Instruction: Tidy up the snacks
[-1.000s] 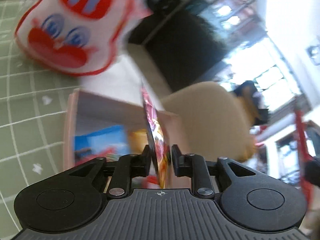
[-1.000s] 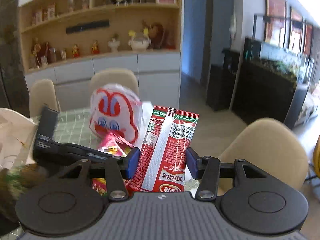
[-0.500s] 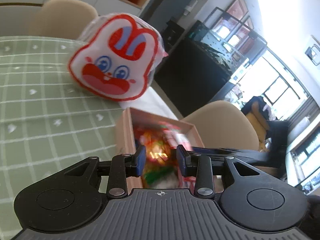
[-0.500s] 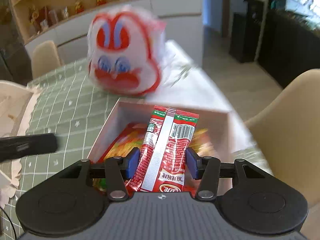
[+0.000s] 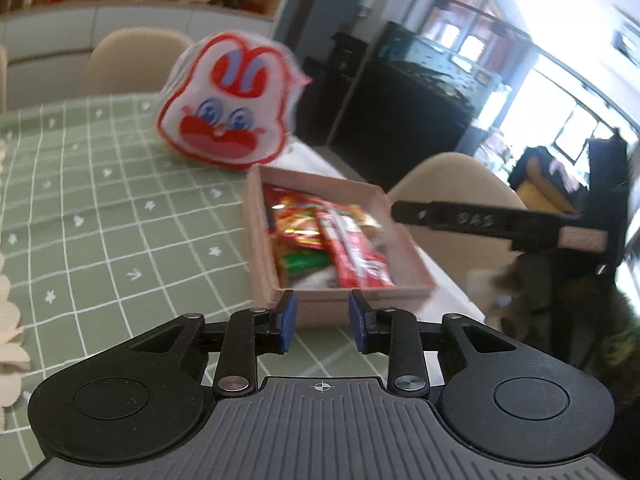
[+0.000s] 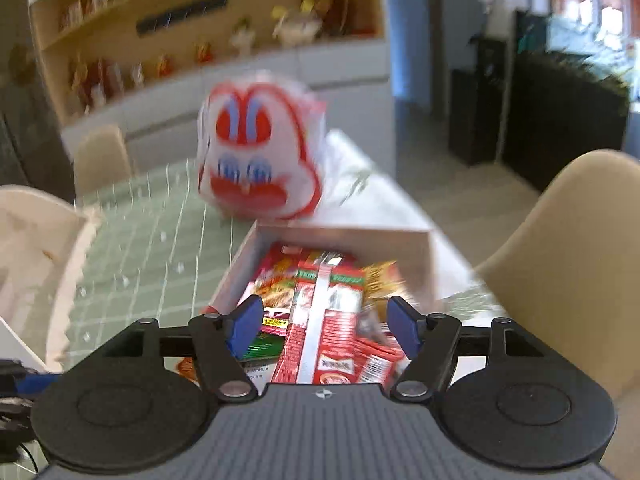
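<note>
Left wrist view: the left claw [image 5: 321, 322] is parted and empty, just short of the near wall of a shallow box [image 5: 340, 302] on the green checked surface [image 5: 100, 216]. Snack packets [image 5: 320, 240] lie inside the box; a rabbit-face bag [image 5: 228, 104] stands behind it.

Right wrist view: the right claw [image 6: 323, 328] is spread wide, gripping nothing, above the box [image 6: 344, 236]. A red packet [image 6: 324, 336] lies in the box between its fingers.

green checked table [image 5: 120, 216]: snack box [image 5: 260, 248], rabbit bag [image 5: 228, 108].
</note>
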A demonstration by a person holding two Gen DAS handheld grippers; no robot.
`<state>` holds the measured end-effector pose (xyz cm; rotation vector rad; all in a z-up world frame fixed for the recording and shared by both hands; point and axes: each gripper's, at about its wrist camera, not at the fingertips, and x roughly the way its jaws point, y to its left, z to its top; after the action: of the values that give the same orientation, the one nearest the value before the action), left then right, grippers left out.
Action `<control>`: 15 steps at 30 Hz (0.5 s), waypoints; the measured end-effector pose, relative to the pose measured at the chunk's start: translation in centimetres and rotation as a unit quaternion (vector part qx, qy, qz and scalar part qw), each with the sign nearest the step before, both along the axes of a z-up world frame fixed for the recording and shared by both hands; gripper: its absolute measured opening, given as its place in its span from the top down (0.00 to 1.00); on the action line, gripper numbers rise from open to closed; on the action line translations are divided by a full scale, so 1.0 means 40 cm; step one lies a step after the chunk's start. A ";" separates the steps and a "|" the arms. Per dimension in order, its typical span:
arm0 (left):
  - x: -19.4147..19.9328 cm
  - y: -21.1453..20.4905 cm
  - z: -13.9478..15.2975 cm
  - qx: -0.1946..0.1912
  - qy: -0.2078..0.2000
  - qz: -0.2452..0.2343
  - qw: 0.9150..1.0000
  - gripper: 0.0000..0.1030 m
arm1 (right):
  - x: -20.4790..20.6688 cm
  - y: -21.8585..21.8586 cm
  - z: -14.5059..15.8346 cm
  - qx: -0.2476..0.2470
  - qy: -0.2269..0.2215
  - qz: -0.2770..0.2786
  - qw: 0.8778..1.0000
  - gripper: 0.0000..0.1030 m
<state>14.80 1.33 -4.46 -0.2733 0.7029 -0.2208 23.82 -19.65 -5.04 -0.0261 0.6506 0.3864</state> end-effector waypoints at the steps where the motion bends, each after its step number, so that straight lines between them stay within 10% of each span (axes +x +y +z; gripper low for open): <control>1: -0.025 -0.018 0.017 0.008 -0.008 -0.008 1.000 0.77 | -0.045 -0.014 0.023 0.005 -0.006 -0.004 1.000 0.33; 15: -0.293 -0.134 0.105 0.092 -0.015 0.035 0.995 0.84 | -0.439 -0.035 0.041 0.005 0.046 -0.034 0.998 0.24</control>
<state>3.09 -4.02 -0.27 -0.1180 0.6779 -0.0912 6.24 -21.04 -3.40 0.0228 0.7387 0.3267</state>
